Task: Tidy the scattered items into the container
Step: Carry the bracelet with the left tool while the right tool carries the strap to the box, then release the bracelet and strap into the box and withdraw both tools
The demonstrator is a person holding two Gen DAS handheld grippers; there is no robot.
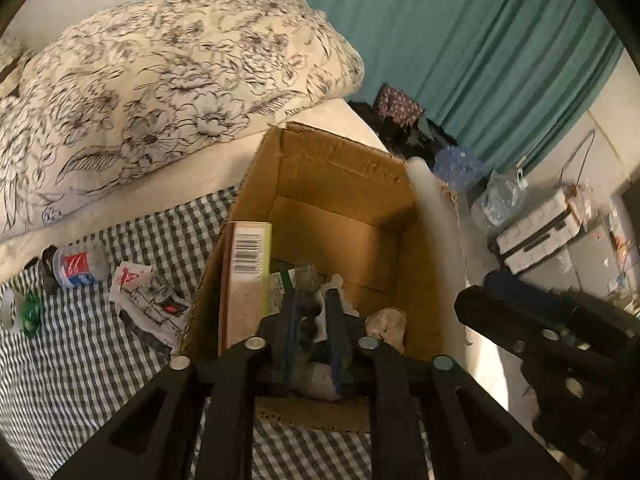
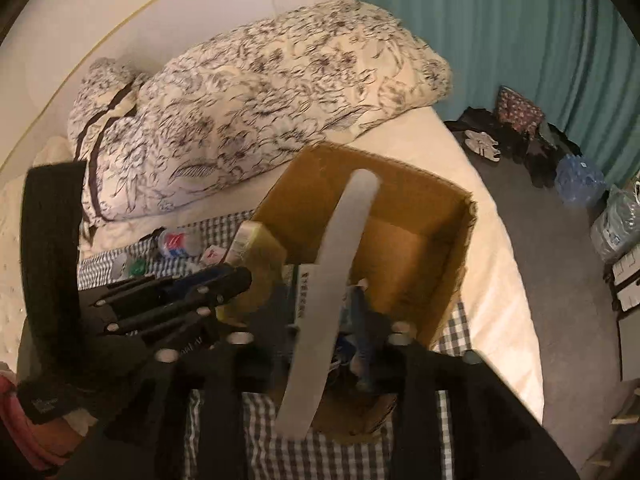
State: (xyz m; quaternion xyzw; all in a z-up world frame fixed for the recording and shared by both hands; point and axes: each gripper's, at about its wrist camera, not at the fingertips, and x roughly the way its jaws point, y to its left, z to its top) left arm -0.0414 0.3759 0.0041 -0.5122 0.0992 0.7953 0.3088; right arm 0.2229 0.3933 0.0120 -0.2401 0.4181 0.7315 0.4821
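An open cardboard box (image 1: 352,184) (image 2: 424,216) stands on a checked cloth (image 1: 80,360) on the bed. A yellow-green carton (image 1: 244,280) leans upright inside it, among other items. My left gripper (image 1: 316,300) hangs over the box, open, with a greyish item (image 1: 308,280) loose between its blue pads. My right gripper (image 2: 320,304) is open over the same box; a long white strip (image 2: 340,280) (image 1: 436,216), blurred, runs between its fingers. On the cloth to the left lie a red-and-blue tub (image 1: 80,266) (image 2: 178,242), a crumpled printed wrapper (image 1: 148,292) and a green piece (image 1: 30,312).
A floral pillow (image 1: 160,80) (image 2: 260,92) lies behind the box. The bed's edge drops right of the box to a dark floor (image 2: 560,280) with packs of water bottles (image 2: 580,180), a white case (image 1: 536,232) and a teal curtain (image 1: 460,48). A gloved hand (image 2: 60,400) holds the left gripper.
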